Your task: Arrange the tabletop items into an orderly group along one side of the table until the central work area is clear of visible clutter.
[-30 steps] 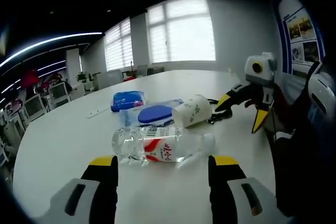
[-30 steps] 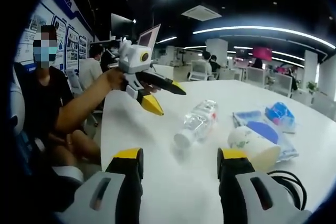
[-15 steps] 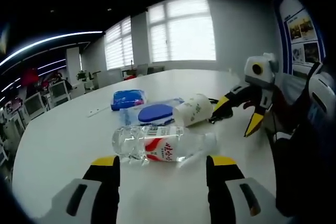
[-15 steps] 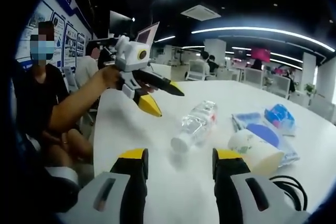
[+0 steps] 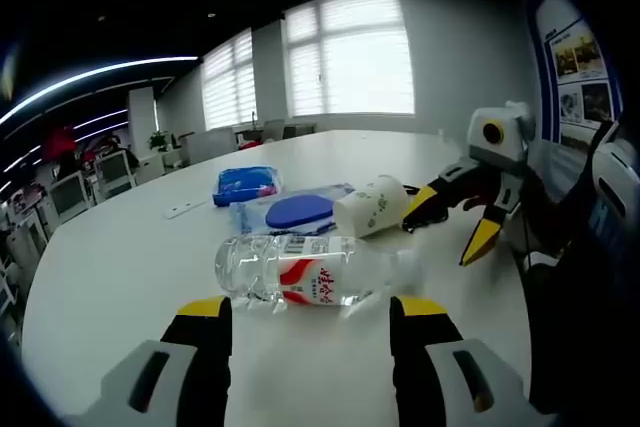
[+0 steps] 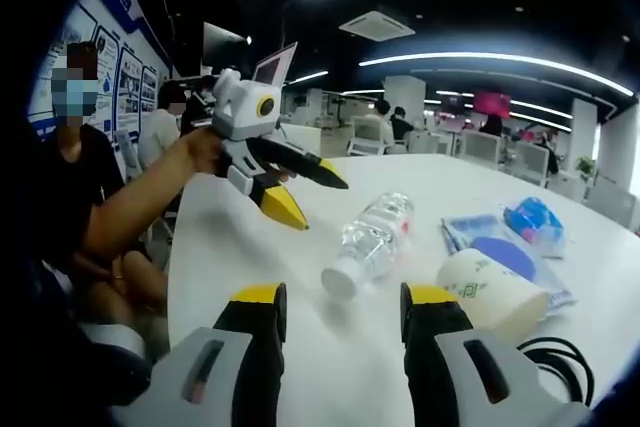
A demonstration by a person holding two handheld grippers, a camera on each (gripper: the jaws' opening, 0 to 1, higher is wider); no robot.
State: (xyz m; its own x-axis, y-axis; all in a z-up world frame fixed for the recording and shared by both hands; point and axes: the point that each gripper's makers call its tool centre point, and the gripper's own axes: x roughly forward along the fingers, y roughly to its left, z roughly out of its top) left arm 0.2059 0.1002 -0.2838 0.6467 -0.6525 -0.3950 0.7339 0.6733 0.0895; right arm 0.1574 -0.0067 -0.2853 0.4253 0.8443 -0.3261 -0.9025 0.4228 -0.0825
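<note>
The water bottle [image 5: 305,272] lies on its side on the white surface [image 5: 110,267], just ahead of my left gripper [image 5: 310,322]. Its white cap end points toward my right gripper [image 5: 455,222], and its red-and-white label faces up. In the right gripper view the same water bottle [image 6: 368,244] lies with its cap nearest the camera, ahead of my right gripper [image 6: 335,307].

Beyond the bottle, a paper cup [image 5: 372,207] lies tipped on its side, its open mouth facing left in the left gripper view. It rests against a flat clear packet with a blue oval [image 5: 295,212]. A blue pouch [image 5: 245,185] sits farther back on the surface, near the packet. A black cable [image 6: 555,352] lies looped beside the cup [image 6: 490,287] in the right gripper view.

My left fingers [image 5: 205,322] stand wide apart and hold nothing; the bottle lies across the gap ahead of them. My right fingers [image 6: 258,305] are also spread and empty. In the right gripper view, my left gripper [image 6: 300,182] hangs above the surface with its fingers parted, gripped by my hand [image 6: 200,152].

Office desks and chairs [image 5: 60,197] stand behind the surface, below bright windows [image 5: 350,52].
</note>
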